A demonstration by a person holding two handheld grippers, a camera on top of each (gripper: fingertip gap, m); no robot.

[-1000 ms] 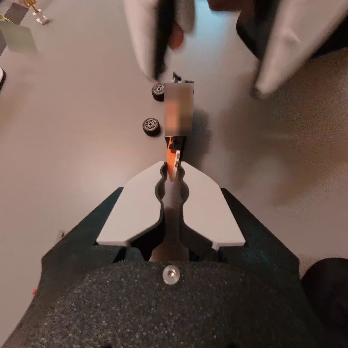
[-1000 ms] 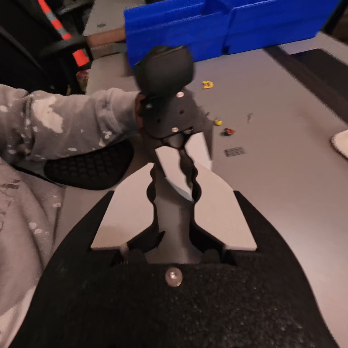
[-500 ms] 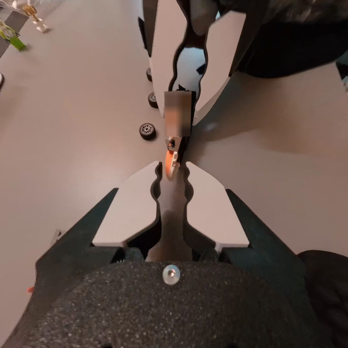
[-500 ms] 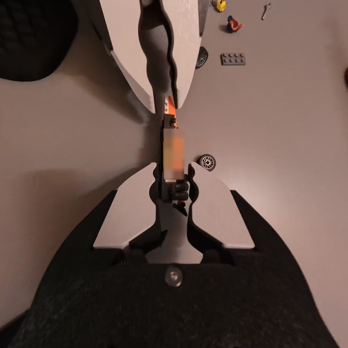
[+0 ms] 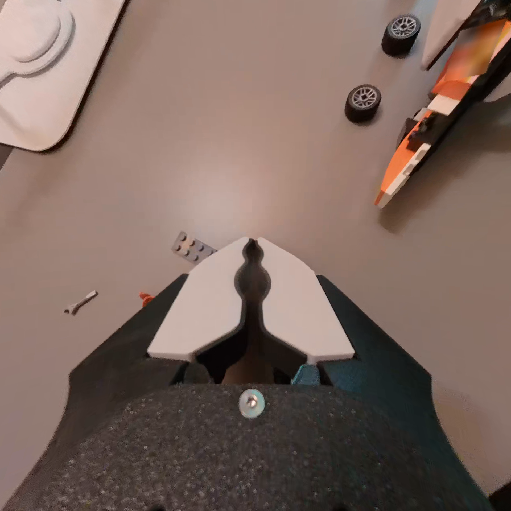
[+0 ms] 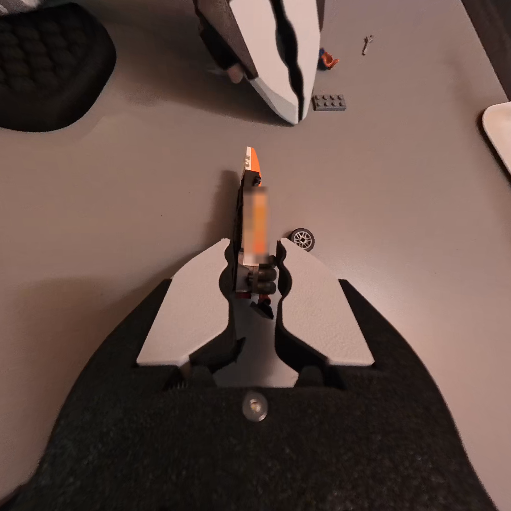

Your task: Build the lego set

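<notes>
A plain grey-brown tabletop fills both views, dimly lit and scattered with small toy parts. The lego car body, a long narrow build in orange, white and black, stands on its edge in the right wrist view, its pointed orange-and-white nose aimed far and its dark rear end sitting between the white fingers of the right hand-held gripper. Those fingers are parted to the width of the build and press it from both sides at the rear. In the left wrist view the same lego car body lies at the far right, nose pointing near, with a white finger of the other tool beside its far end. The left hand-held gripper is pressed together with its tips meeting and nothing between them; in the right wrist view it appears at the far centre, its tips low over the surface. A loose wheel with a grey spoked hub lies just right of the right tool's finger, and the left wrist view shows two such wheels near the build. A dark grey studded plate lies just beside the left tool's fingers. A small grey wrench piece and a tiny orange piece rest nearby, and a white tray occupies the far left corner.
</notes>
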